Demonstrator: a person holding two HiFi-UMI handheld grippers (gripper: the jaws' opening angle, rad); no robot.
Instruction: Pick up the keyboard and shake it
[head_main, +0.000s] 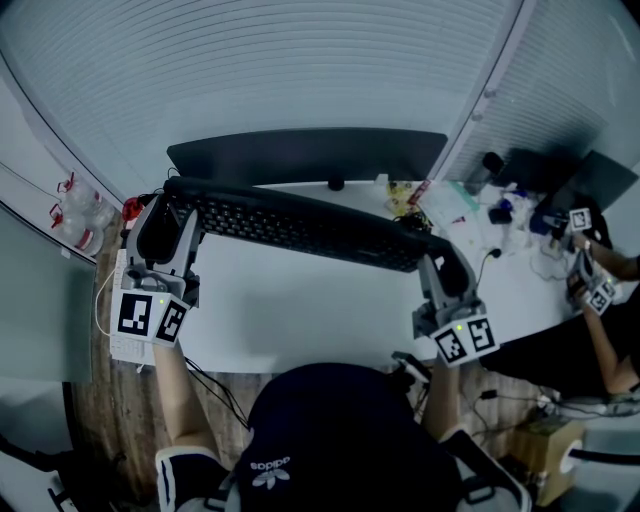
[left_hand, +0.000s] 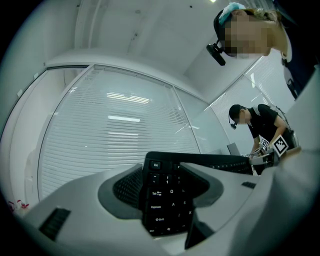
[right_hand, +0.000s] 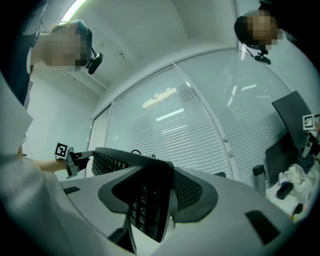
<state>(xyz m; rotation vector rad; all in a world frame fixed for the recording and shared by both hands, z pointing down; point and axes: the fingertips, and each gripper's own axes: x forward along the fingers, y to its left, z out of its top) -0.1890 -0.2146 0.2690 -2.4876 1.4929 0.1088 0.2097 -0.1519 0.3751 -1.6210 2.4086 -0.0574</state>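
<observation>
A white worktop (head_main: 300, 310) backs onto window blinds (head_main: 250, 70), with a dark monitor (head_main: 305, 155) at its far edge. In the head view, the black keyboard (head_main: 300, 222) hangs slantwise over the worktop. The left gripper (head_main: 175, 200) holds its left end and the right gripper (head_main: 437, 252) its right end, with both forearms stretched forward.

In the left gripper view, the fingers (left_hand: 125, 192) are clamped on the keyboard's Esc-key end, tipped up toward the blinds.

In the right gripper view, the fingers (right_hand: 192, 192) are closed on the opposite end, and the keyboard runs away to the left.
</observation>
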